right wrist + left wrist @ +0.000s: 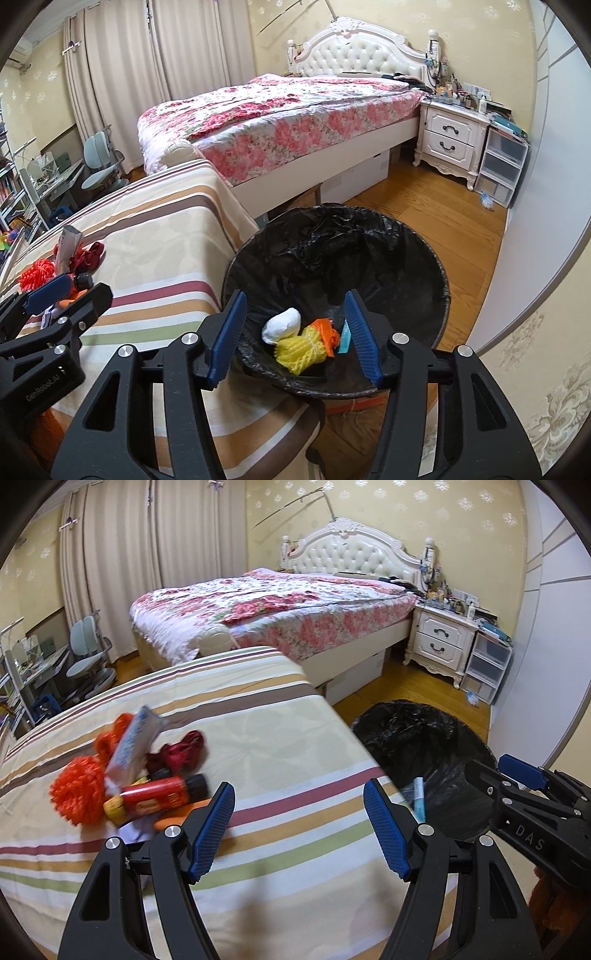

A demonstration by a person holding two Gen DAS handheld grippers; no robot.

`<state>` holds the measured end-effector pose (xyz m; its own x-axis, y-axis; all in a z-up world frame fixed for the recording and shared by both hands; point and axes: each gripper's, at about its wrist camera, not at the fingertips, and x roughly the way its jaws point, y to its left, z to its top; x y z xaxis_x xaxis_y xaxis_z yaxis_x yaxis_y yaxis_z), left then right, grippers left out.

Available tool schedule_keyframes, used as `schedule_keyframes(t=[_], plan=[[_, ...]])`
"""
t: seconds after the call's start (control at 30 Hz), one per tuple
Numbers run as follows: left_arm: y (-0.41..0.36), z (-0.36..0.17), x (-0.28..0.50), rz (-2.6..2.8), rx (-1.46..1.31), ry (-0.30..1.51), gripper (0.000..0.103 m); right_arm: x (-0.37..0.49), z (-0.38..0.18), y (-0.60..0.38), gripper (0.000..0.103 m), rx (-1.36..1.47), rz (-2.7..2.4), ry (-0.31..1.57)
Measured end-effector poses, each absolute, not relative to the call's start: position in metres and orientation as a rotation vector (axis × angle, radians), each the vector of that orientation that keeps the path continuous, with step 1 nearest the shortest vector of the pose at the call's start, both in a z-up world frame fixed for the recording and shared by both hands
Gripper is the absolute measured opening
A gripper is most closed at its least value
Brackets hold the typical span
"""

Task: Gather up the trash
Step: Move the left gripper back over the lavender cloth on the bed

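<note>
Right wrist view: a striped worktop [155, 236] is seen beside a floral bed [280, 122]. Right tongs [295, 332] are held apart, empty, over the black-lined bin [369, 258] containing dropped trash [301, 343]. Left tongs [299, 827] are spread wide, empty, near the trash pile [140, 771].

A heap of trash [129, 775] is seen on the striped tabletop [280, 738]: orange foam netting, a red tube with a black cap, a crumpled red wrapper and a pale packet. Beside it, a black-lined bin [369, 258] holds a white wad, yellow and orange netting and a small blue box.
</note>
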<state>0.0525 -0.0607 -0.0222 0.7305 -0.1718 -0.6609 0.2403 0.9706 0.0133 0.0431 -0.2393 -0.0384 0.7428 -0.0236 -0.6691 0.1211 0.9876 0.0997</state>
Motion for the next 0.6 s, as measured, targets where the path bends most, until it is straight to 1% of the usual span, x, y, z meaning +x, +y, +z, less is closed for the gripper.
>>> schedule_keyframes(t=[0.27,0.6], plan=[[-0.015,-0.020,0.033,-0.137,0.074,0.713,0.070,0.041,-0.040,-0.210,0.054,0.119,-0.020,0.745],[0.040,-0.031,0.019,-0.025,0.025,0.742,0.070,0.036,-0.044,-0.171,0.054,0.088,0.056,0.764]])
